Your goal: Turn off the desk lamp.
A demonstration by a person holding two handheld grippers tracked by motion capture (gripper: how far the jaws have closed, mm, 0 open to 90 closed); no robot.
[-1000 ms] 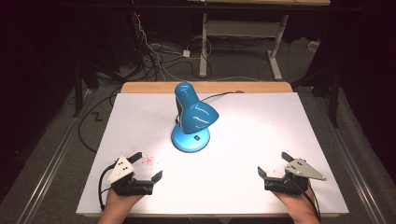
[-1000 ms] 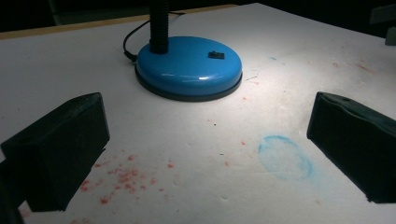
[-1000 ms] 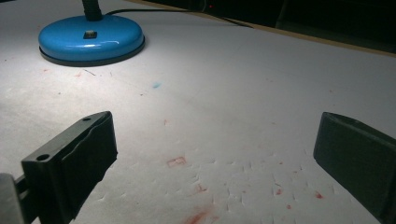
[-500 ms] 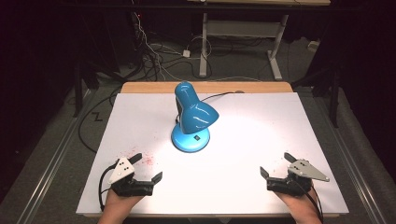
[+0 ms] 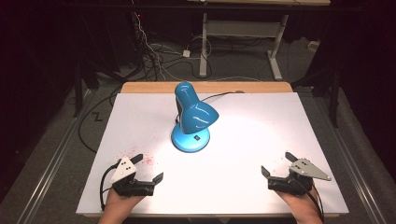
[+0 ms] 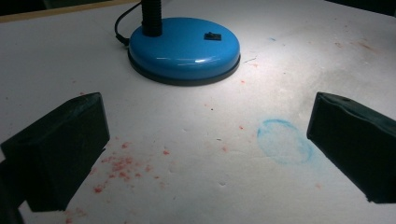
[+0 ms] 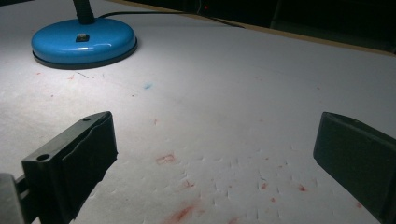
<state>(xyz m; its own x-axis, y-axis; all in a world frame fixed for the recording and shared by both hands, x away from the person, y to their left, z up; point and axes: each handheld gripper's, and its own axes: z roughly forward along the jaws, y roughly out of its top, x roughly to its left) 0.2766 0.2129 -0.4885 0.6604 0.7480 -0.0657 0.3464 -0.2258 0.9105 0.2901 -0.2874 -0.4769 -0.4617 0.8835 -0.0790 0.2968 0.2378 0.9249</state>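
**Q:** Standing where, the lamp (image 5: 192, 117)?

**A:** Mid-table, toward the far side, lit, its shade tipped over its round blue base (image 6: 184, 49), with the small black switch (image 6: 212, 35) on top and the cord (image 5: 219, 95) running off the back. I hold my left gripper (image 5: 145, 168) and right gripper (image 5: 277, 166) low at the near edge of the white table (image 5: 261, 121), jaws wide apart, empty, well clear of the lamp.

**Q:** Which step is this?

**A:** Approach not begun, I judge. Next I must reach forward to the base, likely the switch.
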